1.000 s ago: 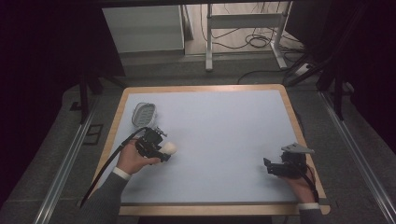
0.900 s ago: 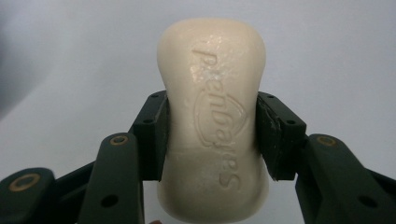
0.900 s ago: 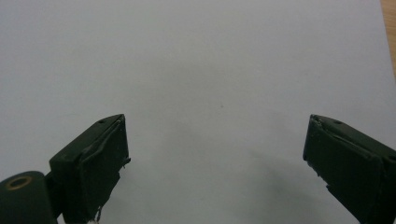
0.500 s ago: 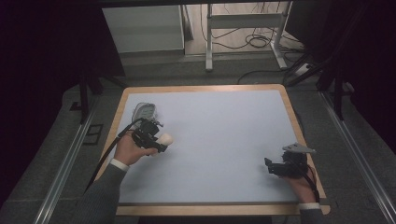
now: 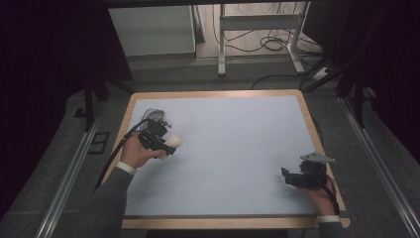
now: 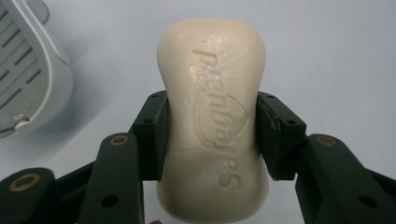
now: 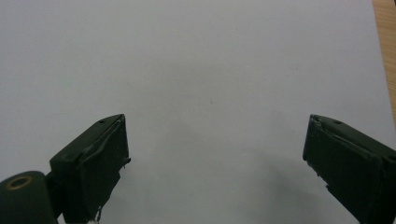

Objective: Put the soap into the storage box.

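Note:
A cream bar of soap (image 6: 212, 116) with embossed lettering is clamped across its middle by my left gripper (image 6: 211, 133), both pads pressed on its sides. From above, that gripper (image 5: 166, 144) and the soap (image 5: 173, 143) hang at the table's left side, just right of a grey slotted soap dish (image 5: 157, 117). The dish's (image 6: 25, 79) ribbed tray fills the left edge of the left gripper view. My right gripper (image 5: 287, 177) rests near the front right corner, jaws wide apart over bare table (image 7: 205, 84), nothing between them.
The pale blue tabletop (image 5: 237, 144) has a wooden rim (image 5: 312, 129). A black cable (image 5: 116, 151) trails from the left gripper off the left edge. Beyond the far edge stand a white cabinet (image 5: 151, 29) and a metal frame (image 5: 257, 22) with floor cables.
My left gripper has carried the soap toward the far left, closer to the soap dish, then eased slightly back toward me. The right gripper has stayed put.

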`<state>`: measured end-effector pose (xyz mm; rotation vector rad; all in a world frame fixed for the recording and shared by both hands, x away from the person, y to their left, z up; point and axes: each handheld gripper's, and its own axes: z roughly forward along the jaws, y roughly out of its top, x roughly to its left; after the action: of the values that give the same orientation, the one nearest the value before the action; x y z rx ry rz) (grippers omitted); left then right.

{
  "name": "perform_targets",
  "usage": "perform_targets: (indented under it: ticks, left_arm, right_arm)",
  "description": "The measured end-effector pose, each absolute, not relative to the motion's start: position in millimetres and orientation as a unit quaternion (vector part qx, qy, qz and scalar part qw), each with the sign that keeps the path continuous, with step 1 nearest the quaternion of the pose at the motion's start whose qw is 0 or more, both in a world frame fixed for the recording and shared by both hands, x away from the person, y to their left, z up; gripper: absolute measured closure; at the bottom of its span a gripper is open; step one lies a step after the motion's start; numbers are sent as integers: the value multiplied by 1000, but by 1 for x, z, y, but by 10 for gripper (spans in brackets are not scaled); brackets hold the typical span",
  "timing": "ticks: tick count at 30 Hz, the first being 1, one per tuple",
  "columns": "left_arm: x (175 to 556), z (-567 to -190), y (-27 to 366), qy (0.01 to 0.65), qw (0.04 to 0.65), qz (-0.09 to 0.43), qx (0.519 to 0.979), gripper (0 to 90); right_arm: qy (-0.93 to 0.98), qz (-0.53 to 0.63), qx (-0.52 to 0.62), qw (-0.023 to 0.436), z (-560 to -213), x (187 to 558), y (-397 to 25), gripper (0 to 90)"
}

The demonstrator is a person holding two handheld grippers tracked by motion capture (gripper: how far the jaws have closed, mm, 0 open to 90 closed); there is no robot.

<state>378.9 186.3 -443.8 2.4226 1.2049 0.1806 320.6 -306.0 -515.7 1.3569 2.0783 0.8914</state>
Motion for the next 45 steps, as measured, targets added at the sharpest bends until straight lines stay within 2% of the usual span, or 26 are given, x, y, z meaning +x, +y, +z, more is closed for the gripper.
perform_targets:
  ticks: [45]
  left_arm:
    - [416,-432,208,473,216,68,852,495]
  right_arm:
    - [761,321,507,247,-518,322,-310,69]
